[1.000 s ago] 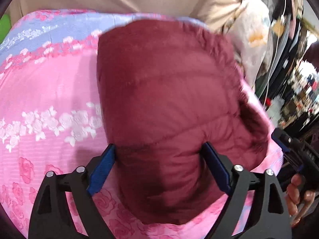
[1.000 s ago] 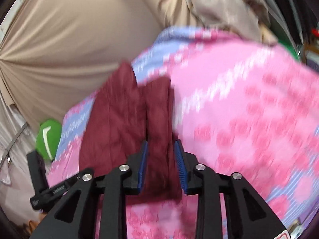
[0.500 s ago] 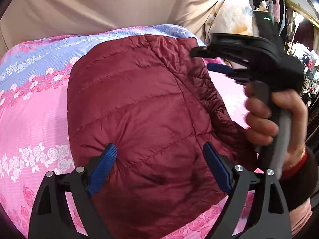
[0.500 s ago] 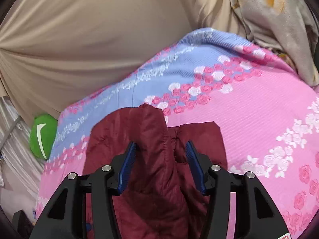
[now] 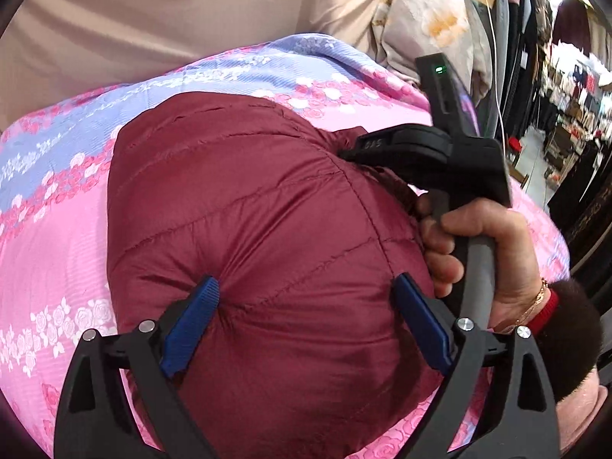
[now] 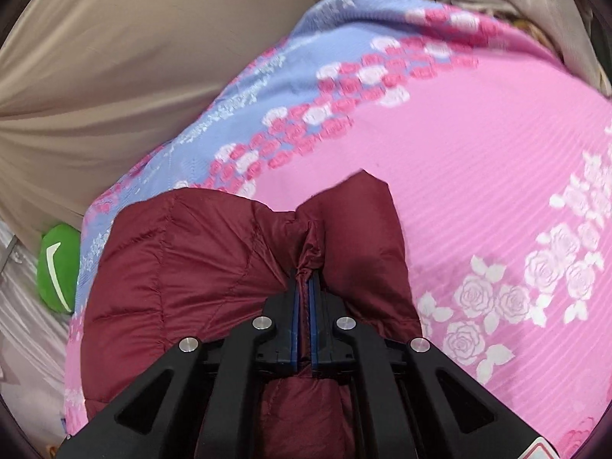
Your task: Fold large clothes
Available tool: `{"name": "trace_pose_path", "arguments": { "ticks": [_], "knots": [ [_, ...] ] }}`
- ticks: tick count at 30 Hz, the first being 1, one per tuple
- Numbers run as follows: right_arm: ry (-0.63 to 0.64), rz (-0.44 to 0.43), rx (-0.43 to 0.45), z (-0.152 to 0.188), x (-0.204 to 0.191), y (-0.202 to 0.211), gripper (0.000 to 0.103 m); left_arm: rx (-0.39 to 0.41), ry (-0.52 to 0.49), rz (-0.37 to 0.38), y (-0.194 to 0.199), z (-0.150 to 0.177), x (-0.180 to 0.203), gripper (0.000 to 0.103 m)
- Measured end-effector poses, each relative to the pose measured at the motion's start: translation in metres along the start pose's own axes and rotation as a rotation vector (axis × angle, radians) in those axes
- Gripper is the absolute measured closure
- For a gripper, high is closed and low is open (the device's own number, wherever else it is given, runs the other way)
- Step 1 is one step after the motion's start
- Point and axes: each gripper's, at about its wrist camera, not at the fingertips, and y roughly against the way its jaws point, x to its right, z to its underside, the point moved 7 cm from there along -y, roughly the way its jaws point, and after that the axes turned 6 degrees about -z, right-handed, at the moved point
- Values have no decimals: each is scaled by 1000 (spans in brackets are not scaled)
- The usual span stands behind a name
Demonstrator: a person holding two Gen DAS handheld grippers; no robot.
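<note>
Pinching a gathered ridge of the one maroon quilted jacket [image 6: 183,267], my right gripper [image 6: 304,287] has its two blue-padded fingers [image 6: 293,306] clenched almost together, with a thin fold of the fabric squeezed between them. From the left wrist view that same gripper [image 5: 367,151] shows as a black body reaching over the jacket's far right edge, with my right hand [image 5: 478,252] wrapped round its grey handle; a thin bracelet and a red cuff sit at the wrist.

My left gripper [image 5: 306,321] is spread wide. Its two blue fingers [image 5: 191,325] press into the puffy near part of the jacket [image 5: 244,206], one on each side of a bulge, dimpling the fabric at the left pad. They straddle the cloth and do not close on it.

The jacket lies bunched in a rounded heap on the bed, on a single bedspread [image 5: 53,237] patterned in pink with white and pink roses and one lavender band [image 6: 267,88] along its far side. In the right wrist view a stubby flap of the jacket [image 6: 359,210] sticks out beyond my clenched fingers onto the pink.

Behind the bed hangs a beige drape [image 6: 114,57]. One green item with a white mark [image 6: 57,267] sits beside the bed at the left. Dark clothes hang on a rack [image 5: 520,38] at the far right.
</note>
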Motion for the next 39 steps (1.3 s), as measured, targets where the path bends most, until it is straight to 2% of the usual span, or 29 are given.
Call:
{"name": "trace_pose_path", "arguments": {
  "ticks": [6, 10, 12, 14, 16, 18, 20, 24, 26, 28, 29, 33, 35, 37, 39],
  "knots": [
    [41, 49, -15, 4, 0, -9, 103, -8, -32, -45, -15, 5, 7, 8],
    [34, 42, -18, 0, 0, -2, 101, -4, -40, -57, -15, 5, 6, 7],
    [37, 56, 29, -4, -4, 24, 87, -3, -14, -26, -6, 4, 0, 9],
    [65, 56, 95, -8, -11, 61, 85, 5, 31, 2, 6, 2, -11, 9],
    [94, 50, 119, -6, -17, 91, 77, 12, 66, 25, 18, 0, -22, 9],
    [120, 25, 111, 6, -21, 116, 55, 30, 89, 29, 30, -3, -31, 9],
    [142, 2, 82, 30, -24, 130, 51, 44, 121, 24, 42, -2, -44, 8],
    [129, -60, -12, 78, -26, 120, 48, 21, 204, 47, 49, 5, -64, 8],
    [137, -59, -33, 92, -28, 110, 48, 1, 245, 59, 48, 12, -70, 8],
    [135, -40, -24, 97, -28, 105, 68, -6, 257, 57, 46, 12, -71, 8],
    [131, -37, -20, 97, -29, 105, 94, -6, 251, 53, 46, 13, -70, 8],
    [95, -102, 108, 85, -33, 143, 100, -22, 209, 26, 40, 17, -64, 8],
    [66, -111, 128, 84, -28, 154, 100, -63, 211, 20, 28, 24, -63, 9],
    [30, -59, 85, 90, -9, 145, 101, -81, 215, 6, 18, 30, -63, 7],
    [-35, -41, -21, 107, 12, 118, 101, -71, 176, -26, 12, 33, -59, 7]
  ]
}}
